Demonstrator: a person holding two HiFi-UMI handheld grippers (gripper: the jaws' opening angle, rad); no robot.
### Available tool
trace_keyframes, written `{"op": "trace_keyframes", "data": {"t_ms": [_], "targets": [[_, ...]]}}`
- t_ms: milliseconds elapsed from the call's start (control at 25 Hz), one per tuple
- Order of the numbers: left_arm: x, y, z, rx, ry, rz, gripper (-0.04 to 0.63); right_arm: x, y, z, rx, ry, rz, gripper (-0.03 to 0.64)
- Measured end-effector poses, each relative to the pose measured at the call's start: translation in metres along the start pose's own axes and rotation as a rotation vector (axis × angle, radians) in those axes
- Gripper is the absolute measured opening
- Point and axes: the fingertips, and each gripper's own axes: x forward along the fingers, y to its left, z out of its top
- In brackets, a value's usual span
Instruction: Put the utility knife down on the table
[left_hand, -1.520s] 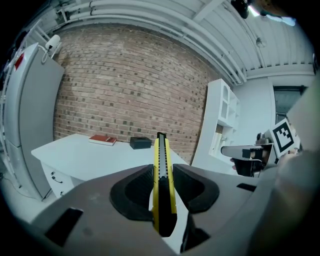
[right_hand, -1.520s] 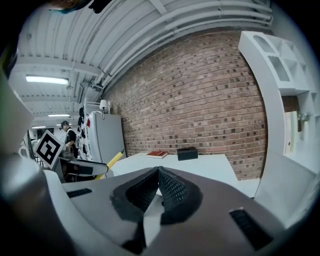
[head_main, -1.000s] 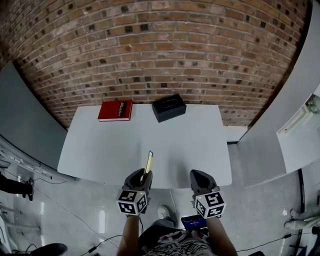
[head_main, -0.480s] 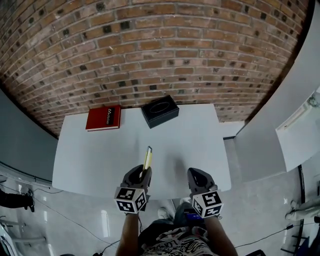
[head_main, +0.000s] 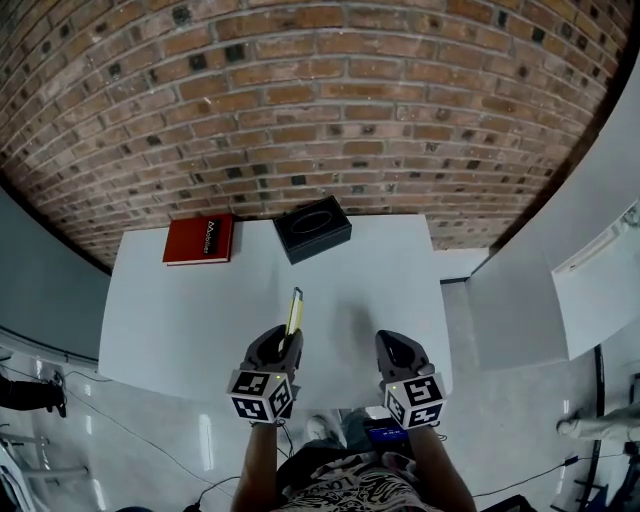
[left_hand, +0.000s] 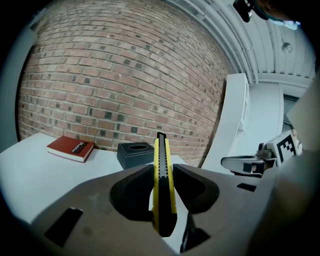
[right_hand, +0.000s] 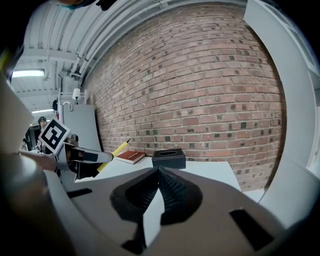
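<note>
A yellow and black utility knife points away from me over the near part of the white table. My left gripper is shut on its handle end. In the left gripper view the knife stands on edge, pinched between the two jaws, with its tip toward the brick wall. My right gripper hovers at the table's near edge, shut with nothing in it. From the right gripper view the knife sticks out of the left gripper at the left.
A red book lies at the table's far left. A black tissue box stands at the far middle, also seen as the box ahead of the left gripper. A brick wall backs the table; a white partition is to the right.
The head view has tilted, so the table and wall sit a little differently in the picture. Both grippers have edged slightly forward over the table's near edge. The knife stays held.
</note>
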Motion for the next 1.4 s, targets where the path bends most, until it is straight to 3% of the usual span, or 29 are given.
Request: {"op": "trace_keyframes", "data": {"t_ms": [520, 1080, 1400], "targets": [[0.031, -0.001, -0.06, 0.018, 0.166, 0.027, 0.123, 0.008, -0.02, -0.039, 0.021, 0.111, 0.016, 0.0], [0.051, 0.0, -0.129, -0.051, 0.265, 0.049, 0.123, 0.004, -0.041, -0.097, 0.037, 0.226, 0.015, 0.0], [0.064, 0.004, -0.16, -0.02, 0.34, 0.064, 0.123, 0.007, -0.05, -0.115, 0.046, 0.26, 0.019, 0.0]]}}
